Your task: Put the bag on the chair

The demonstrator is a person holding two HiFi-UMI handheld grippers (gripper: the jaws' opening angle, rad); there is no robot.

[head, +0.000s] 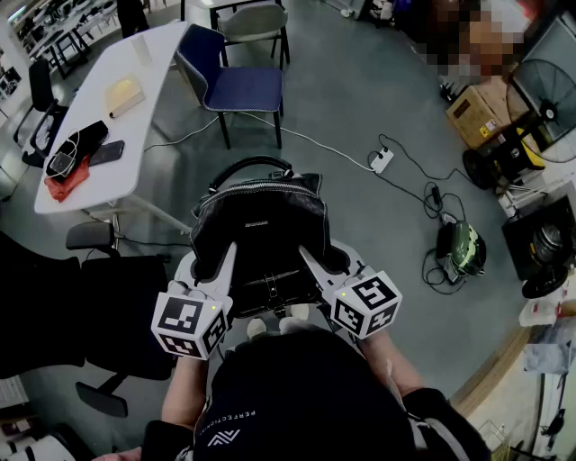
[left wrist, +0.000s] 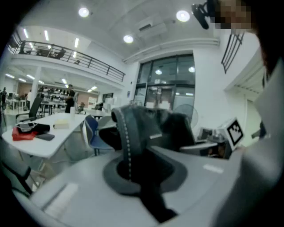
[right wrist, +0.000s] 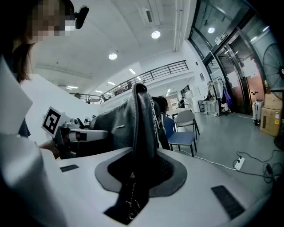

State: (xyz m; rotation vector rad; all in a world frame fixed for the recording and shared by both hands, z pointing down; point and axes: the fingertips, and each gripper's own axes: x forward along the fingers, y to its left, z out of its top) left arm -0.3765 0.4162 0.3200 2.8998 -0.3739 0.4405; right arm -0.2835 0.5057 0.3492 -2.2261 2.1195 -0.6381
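A black leather bag with a curved top handle hangs in the air between my two grippers, above the grey floor. My left gripper is shut on the bag's left side; in the left gripper view a stitched black edge of the bag is pinched between the jaws. My right gripper is shut on the right side, where a fold of the bag runs down between the jaws. The blue chair stands ahead by the white table, its seat bare.
A grey chair stands behind the blue one. A black office chair is close on my left. A power strip, cables, a green object, a cardboard box and a fan are to the right.
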